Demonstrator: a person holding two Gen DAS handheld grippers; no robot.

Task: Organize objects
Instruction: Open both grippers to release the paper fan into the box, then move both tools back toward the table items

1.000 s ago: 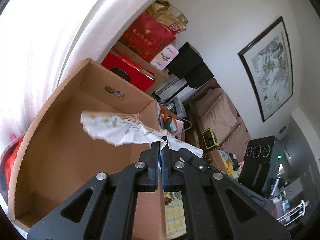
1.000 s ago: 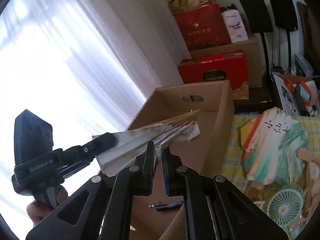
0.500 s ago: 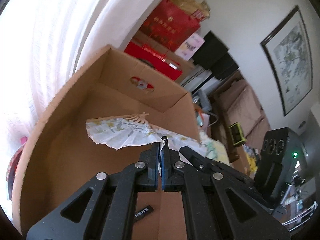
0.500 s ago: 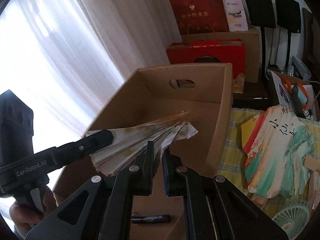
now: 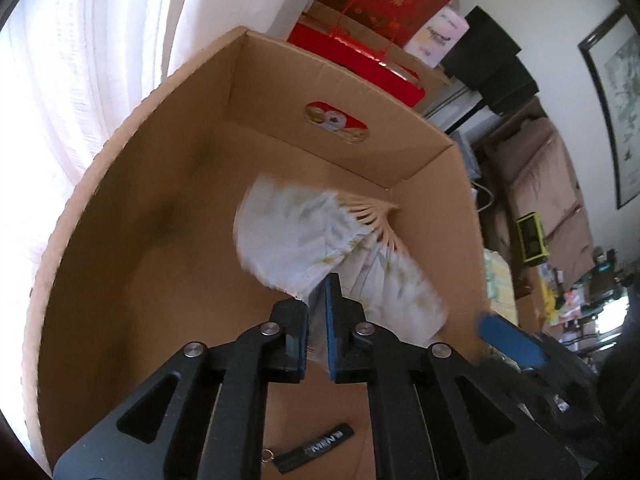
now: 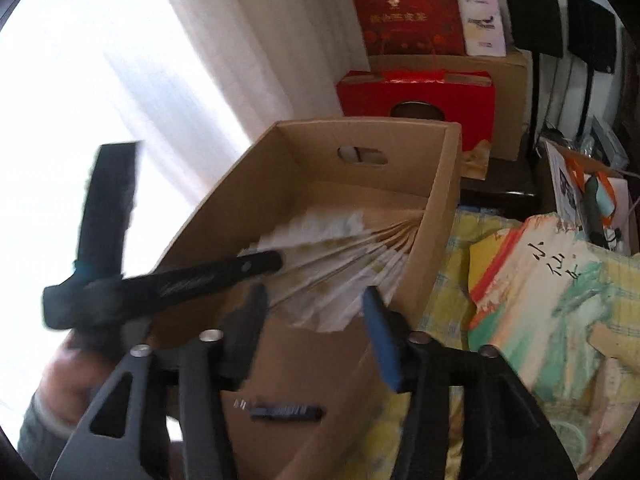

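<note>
Since the earlier frame, the white pleated paper folding fan (image 5: pixel 320 240) had been lowered into the open brown cardboard box (image 5: pixel 160 208). The right gripper (image 6: pixel 316 320) was opening, releasing it; the left gripper (image 5: pixel 318 300) was seen nearly closed, pinching its edge. Placement was judged almost complete.

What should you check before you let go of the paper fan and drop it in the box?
1. Folding paper fan is inside the cardboard box walls: ok.
2. Left gripper has the fan's edge between its nearly shut jaws: ok.
3. Right gripper is off the fan: ok, its jaws are opening and the pads look clear of the paper.
4. Fan rests on the box floor: cannot tell, it is blurred.
5. Small black tag on the floor is out from under the fan: ok.
</note>
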